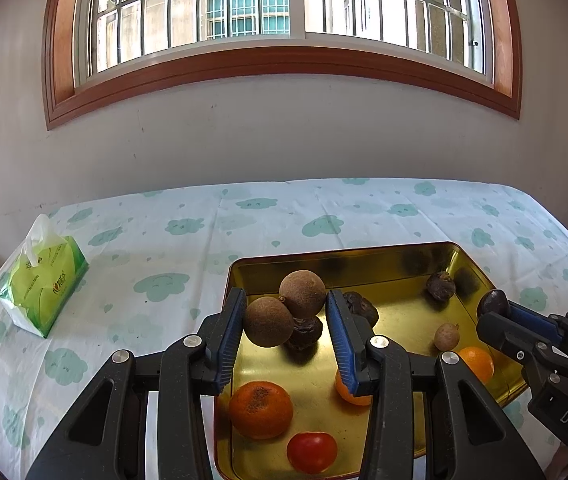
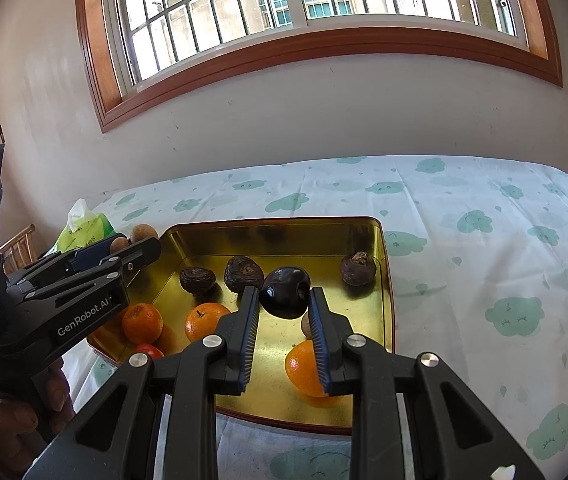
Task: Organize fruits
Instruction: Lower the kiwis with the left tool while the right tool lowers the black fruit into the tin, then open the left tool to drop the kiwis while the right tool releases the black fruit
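Left wrist view: left tool (image 1: 286,316) clamps two round brown fruits (image 1: 284,308) above the gold metal tray (image 1: 400,316); right tool (image 2: 284,310) pinches a glossy dark fruit (image 2: 287,292) (tray below).

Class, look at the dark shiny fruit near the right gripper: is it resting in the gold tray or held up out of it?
Held up. The right gripper is shut on the dark fruit, raised above the gold tray.

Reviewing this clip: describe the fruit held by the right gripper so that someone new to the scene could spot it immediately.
Start at the gold tray on the cloud-print tablecloth. Above its middle, the right gripper has its jaws shut on a dark fruit. Unlike the dull, wrinkled brown fruits lying on the tray floor around it, this one is glossy, almost black, and lifted off the tray.
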`<move>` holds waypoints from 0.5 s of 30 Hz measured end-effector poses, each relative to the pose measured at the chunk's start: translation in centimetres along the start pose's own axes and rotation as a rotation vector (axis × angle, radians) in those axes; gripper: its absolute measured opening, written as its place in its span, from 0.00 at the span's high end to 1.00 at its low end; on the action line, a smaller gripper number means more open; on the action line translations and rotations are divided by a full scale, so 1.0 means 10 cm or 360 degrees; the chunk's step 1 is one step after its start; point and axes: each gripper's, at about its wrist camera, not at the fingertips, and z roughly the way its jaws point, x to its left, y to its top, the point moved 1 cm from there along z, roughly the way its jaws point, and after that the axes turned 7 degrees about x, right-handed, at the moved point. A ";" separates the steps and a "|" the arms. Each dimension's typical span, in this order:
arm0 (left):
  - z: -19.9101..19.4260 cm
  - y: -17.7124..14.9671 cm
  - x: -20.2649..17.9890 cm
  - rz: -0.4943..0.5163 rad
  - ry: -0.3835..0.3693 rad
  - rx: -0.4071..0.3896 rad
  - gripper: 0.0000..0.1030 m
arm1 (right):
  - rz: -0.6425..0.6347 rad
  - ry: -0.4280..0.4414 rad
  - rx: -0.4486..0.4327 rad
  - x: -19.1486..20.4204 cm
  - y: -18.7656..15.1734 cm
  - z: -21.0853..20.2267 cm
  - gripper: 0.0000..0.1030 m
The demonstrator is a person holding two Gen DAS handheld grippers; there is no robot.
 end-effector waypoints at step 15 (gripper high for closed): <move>0.03 0.00 0.01 0.0001 0.0009 -0.0008 0.59 | 0.0006 -0.0005 0.0008 -0.01 -0.01 0.07 0.77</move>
